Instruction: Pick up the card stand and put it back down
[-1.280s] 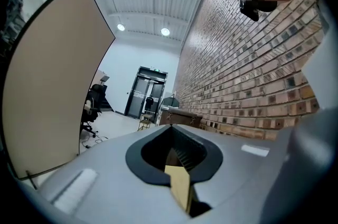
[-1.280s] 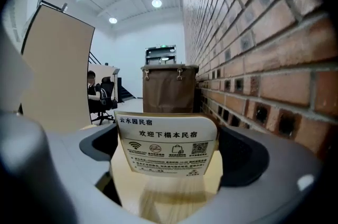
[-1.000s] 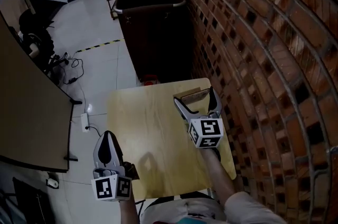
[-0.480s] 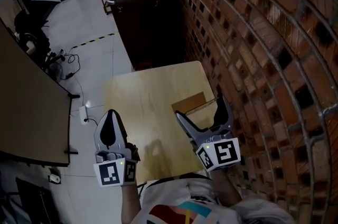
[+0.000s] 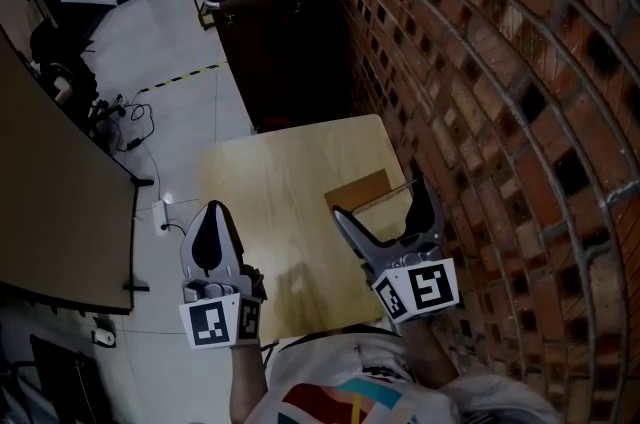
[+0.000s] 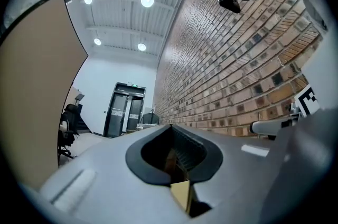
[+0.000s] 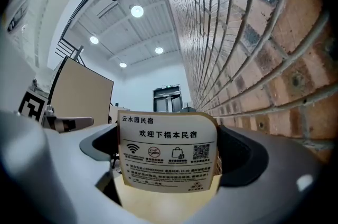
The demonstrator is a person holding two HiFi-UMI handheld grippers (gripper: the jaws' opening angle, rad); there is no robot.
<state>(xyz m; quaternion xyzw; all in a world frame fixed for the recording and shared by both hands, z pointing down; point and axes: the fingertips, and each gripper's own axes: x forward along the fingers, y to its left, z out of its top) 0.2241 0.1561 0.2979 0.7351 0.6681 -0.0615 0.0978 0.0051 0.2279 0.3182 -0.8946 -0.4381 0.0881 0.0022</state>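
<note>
Jaws of the right gripper [image 5: 380, 200] stand wide apart, pressed against the two side edges of the card stand [image 5: 362, 191], which they grip. The left gripper [image 5: 212, 224] has its jaws clenched together on nothing, and hangs at the near left edge of the table [image 5: 262, 197].

Against half a second ago almost nothing has shifted. A second ago, though, the right gripper and the stand were up by the table's far right corner. Now they are about halfway along its right edge, close to the brick wall [image 5: 480, 62]. I can't tell whether the base has left the tabletop.

From the right gripper view the stand [image 7: 168, 154] is upright and faces the camera. It is a pale card behind a clear sheet with rounded corners, carrying lines of Chinese print and a row of four small symbols that ends in a square code. There is a tan base below it.
</note>
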